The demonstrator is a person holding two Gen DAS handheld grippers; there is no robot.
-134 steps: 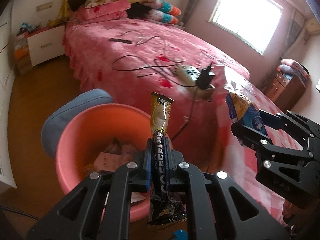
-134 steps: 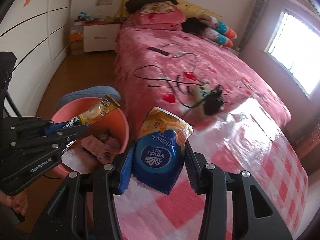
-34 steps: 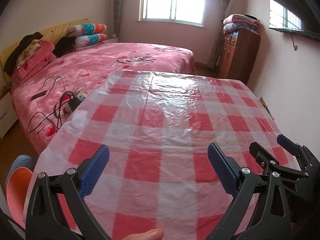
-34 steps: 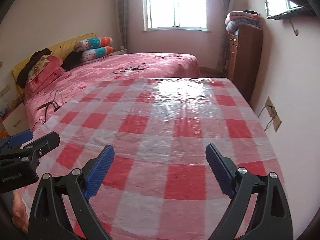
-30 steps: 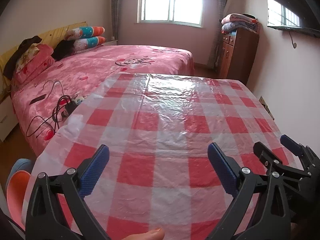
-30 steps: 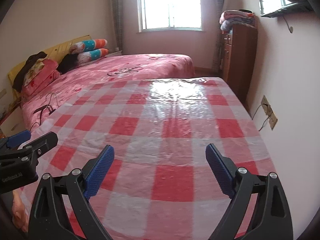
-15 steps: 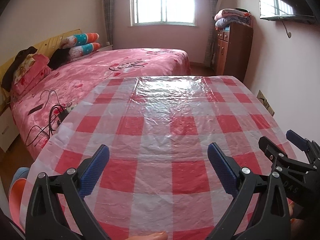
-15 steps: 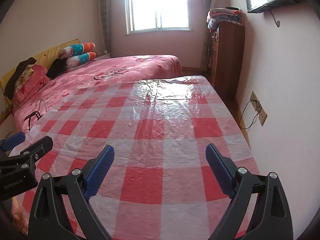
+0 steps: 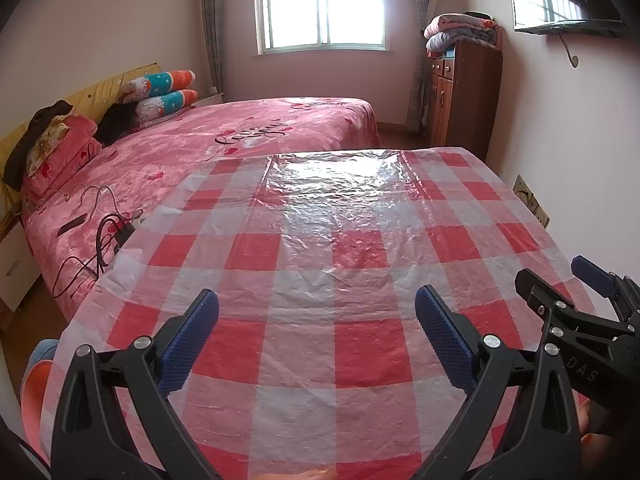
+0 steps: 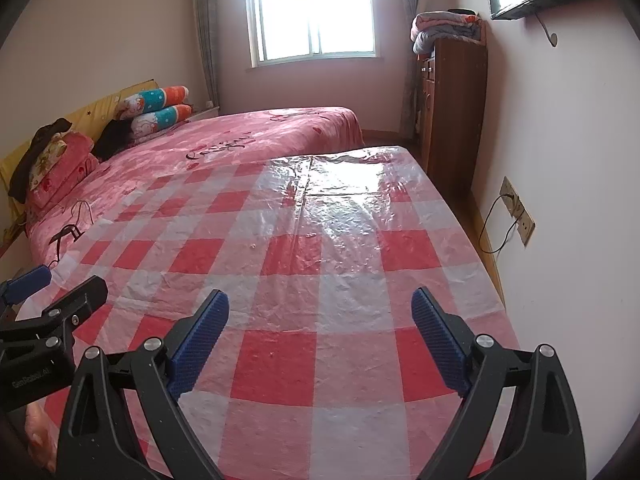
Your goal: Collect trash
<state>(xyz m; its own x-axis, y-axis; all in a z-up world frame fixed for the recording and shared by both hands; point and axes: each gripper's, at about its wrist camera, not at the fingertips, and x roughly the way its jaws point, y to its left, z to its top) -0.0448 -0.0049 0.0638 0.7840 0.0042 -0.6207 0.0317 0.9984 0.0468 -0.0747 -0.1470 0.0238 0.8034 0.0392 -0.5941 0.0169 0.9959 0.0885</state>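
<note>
A: Report the state of both claws.

B: The left gripper [image 9: 316, 330] has its jaws spread wide with nothing between the blue pads. The right gripper [image 10: 320, 330] is likewise spread wide and empty. Both hang over the near end of the table [image 9: 320, 200], side by side and apart.

A: Describe the working surface and its edges.

B: The table is covered with a red-and-white checked plastic sheet [image 10: 280, 352], wrinkled and glossy at the far end under the window [image 9: 324, 4]. Its right edge runs close along the wall [image 10: 560, 160], leaving only a narrow strip of floor. A wall socket [image 10: 518, 210] with a cable plugged in sits just past that edge. The left edge meets the pink bed [image 9: 200, 148]. The far edge stops short of a wooden cabinet [image 10: 452, 112].

A: Open room for moving?

B: The whole checked surface ahead of both claws is open. On the bed, black cables [image 9: 96, 240] lie near the table's left edge.

A: Where is the trash, and how does it lie?

B: No loose piece shows on the sheet in either view. At the lower left of the left wrist view, an orange rim [image 9: 34, 392] shows below the table corner, probably the bin; only a sliver is visible. Its contents are hidden, so neither the long axis nor the pointing direction of any trash can be told.
</note>
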